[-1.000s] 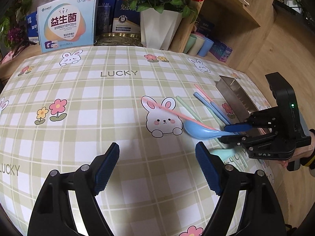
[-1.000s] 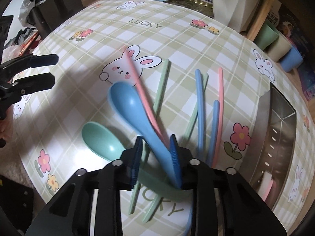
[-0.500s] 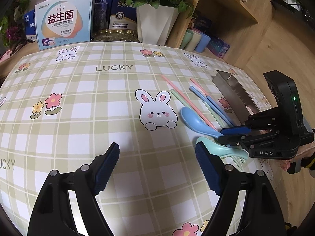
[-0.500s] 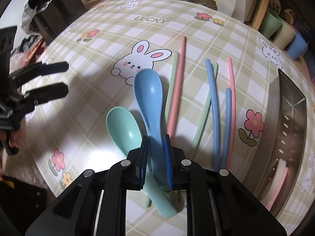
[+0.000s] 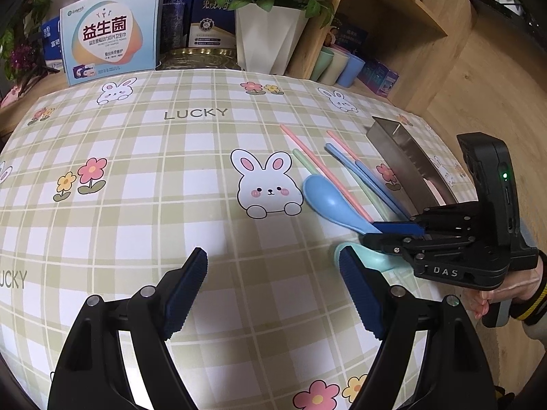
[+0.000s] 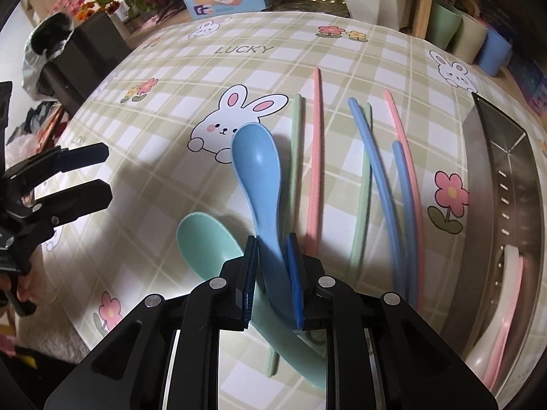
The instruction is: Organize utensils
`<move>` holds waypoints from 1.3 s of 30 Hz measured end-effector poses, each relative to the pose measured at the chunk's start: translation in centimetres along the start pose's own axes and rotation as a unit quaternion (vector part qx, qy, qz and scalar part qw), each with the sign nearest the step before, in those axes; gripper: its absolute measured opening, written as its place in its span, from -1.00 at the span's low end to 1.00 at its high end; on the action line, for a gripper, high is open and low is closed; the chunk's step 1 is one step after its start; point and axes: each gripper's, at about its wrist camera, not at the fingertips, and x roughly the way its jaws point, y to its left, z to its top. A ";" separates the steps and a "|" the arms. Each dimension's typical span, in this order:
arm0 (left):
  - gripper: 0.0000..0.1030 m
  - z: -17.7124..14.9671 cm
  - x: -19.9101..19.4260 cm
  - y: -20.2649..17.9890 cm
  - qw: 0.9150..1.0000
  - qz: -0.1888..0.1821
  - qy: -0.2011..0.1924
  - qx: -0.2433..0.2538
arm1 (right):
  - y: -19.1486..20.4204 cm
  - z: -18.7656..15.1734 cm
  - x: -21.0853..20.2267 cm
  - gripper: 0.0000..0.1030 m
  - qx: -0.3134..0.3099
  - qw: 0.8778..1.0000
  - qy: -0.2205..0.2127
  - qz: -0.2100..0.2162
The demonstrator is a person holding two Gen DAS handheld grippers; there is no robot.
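Observation:
A blue spoon point(image 6: 256, 160) lies bowl-up on the checked tablecloth, and my right gripper point(image 6: 271, 242) is shut on its handle. In the left wrist view the same spoon point(image 5: 324, 198) runs into the right gripper point(image 5: 372, 234). A mint spoon point(image 6: 205, 239) lies just left of it, its handle passing under the jaws. Pink point(image 6: 316, 153), green point(image 6: 295, 143) and blue chopsticks point(image 6: 376, 171) lie to the right. Beyond them stands a metal utensil tray point(image 6: 475, 171). My left gripper point(image 5: 273, 259) hovers open over bare cloth.
The tray holds a white spoon and pink utensils at its near end. Pastel cups point(image 5: 338, 65), a white flower pot point(image 5: 270, 34) and a printed sign point(image 5: 109, 34) line the table's far side. A wooden shelf stands at the back right, and the table edge runs just beyond the tray.
The right jaws narrowed onto the blue spoon's handle and the wrist rolled. The spoon and the pink chopstick, crossed before, now lie side by side. The left gripper stayed open.

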 end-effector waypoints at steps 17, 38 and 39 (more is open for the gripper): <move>0.50 -0.4 0.1 -0.2 1.000 -0.004 0.004 -0.001 | 0.0 -0.7 -0.9 -0.73 -0.007 1.000 -0.003 -0.001; 0.49 0.1 -0.2 0.6 1.000 -0.009 -0.006 -0.015 | 0.1 1.0 -1.2 -0.69 -0.125 0.987 0.076 -0.061; 0.49 0.1 -0.2 0.6 1.000 -0.010 -0.006 -0.016 | 0.1 0.7 -1.1 -0.69 -0.129 0.986 0.083 -0.062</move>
